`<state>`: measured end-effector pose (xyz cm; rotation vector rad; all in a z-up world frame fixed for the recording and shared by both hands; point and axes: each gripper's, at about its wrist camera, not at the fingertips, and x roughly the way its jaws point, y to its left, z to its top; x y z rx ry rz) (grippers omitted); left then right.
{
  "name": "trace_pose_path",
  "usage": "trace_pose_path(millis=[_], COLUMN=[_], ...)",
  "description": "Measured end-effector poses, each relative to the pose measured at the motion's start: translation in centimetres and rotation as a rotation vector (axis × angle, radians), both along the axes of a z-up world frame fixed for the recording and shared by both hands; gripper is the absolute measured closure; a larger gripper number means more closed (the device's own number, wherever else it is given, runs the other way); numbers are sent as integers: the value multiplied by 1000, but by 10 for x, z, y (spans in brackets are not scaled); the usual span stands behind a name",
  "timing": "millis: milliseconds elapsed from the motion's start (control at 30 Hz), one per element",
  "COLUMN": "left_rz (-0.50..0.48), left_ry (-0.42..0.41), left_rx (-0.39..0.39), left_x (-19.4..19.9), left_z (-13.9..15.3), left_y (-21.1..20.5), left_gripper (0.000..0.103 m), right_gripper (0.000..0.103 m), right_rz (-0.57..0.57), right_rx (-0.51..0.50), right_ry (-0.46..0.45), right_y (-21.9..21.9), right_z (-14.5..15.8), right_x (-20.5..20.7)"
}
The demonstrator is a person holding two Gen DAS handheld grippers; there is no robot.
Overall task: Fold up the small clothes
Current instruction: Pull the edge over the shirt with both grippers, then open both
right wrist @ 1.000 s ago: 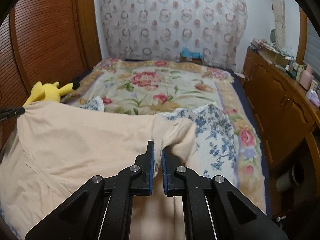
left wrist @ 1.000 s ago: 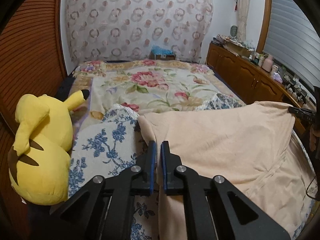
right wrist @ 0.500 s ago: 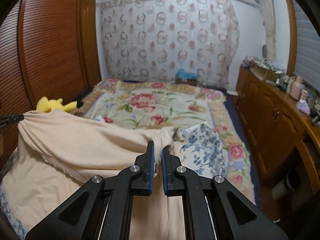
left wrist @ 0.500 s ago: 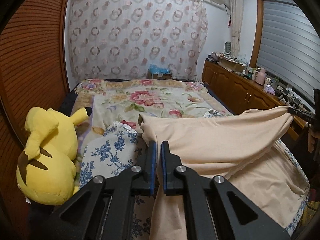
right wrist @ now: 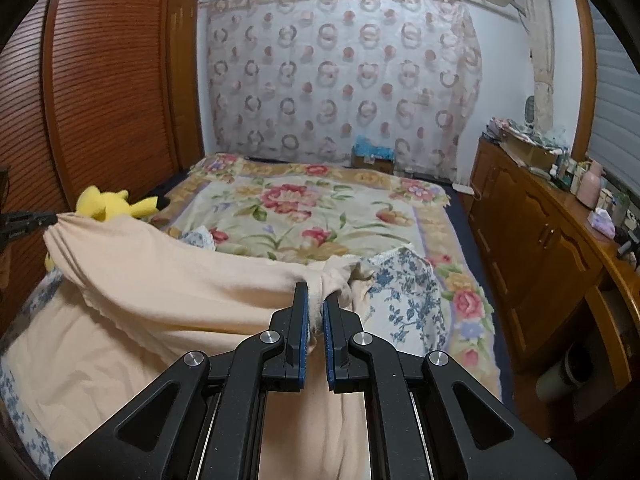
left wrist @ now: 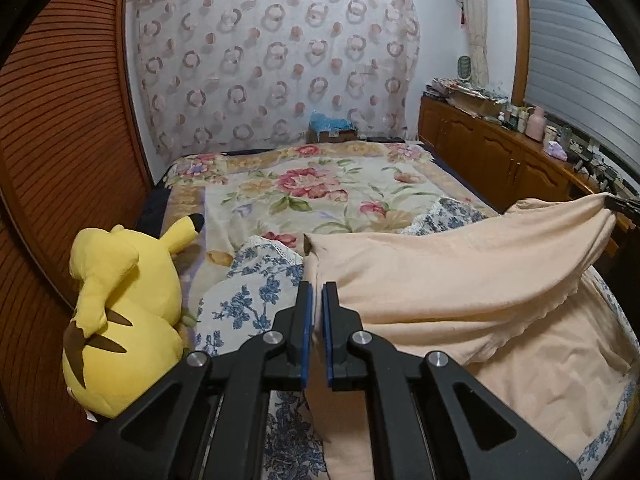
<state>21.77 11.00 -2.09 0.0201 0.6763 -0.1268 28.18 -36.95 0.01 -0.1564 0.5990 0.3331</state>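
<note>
A peach garment [left wrist: 460, 280] is stretched between my two grippers above the near end of the bed. My left gripper [left wrist: 316, 292] is shut on its left corner. My right gripper [right wrist: 315, 296] is shut on its bunched right corner; the garment [right wrist: 168, 280] also shows in the right wrist view. The top edge is held up and taut, and the lower part hangs down and lies on the bed. The right gripper's tip shows at the far right of the left wrist view [left wrist: 624, 205], and the left gripper's tip at the far left of the right wrist view [right wrist: 28, 220].
A blue-flowered white cloth [left wrist: 248, 292] lies under the garment on a floral bedspread [left wrist: 320, 192]. A yellow plush toy [left wrist: 116, 308] sits at the bed's left edge by a wooden louvred wardrobe [right wrist: 100, 100]. A cluttered wooden sideboard [right wrist: 540, 220] runs along the right.
Both grippers have risen, lifting the garment's top edge off the bed; more of the far wall and curtain shows now. Both stay shut on the corners.
</note>
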Motion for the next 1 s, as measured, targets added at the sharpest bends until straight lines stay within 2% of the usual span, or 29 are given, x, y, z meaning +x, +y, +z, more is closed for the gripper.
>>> trace_pose_path(millis=[233, 467, 733, 800, 1000], left_rz=[-28, -32, -35, -33, -23], left_ry=[-47, -69, -58, -53, 11], left_rx=[-27, -44, -65, -90, -77], left_x=[-41, -94, -156, -170, -188], left_z=[16, 19, 3, -3, -36], left_y=[-10, -12, -15, -12, -15], left_gripper=[101, 101, 101, 101, 101], right_gripper=[99, 99, 99, 99, 99], right_rz=[1, 11, 11, 9, -1], right_rx=[11, 11, 2, 2, 3], right_ry=[-19, -39, -22, -9, 85], right_y=[1, -14, -31, -34, -40], right_z=[5, 10, 2, -1, -33], right_x=[-17, -67, -135, -151, -180])
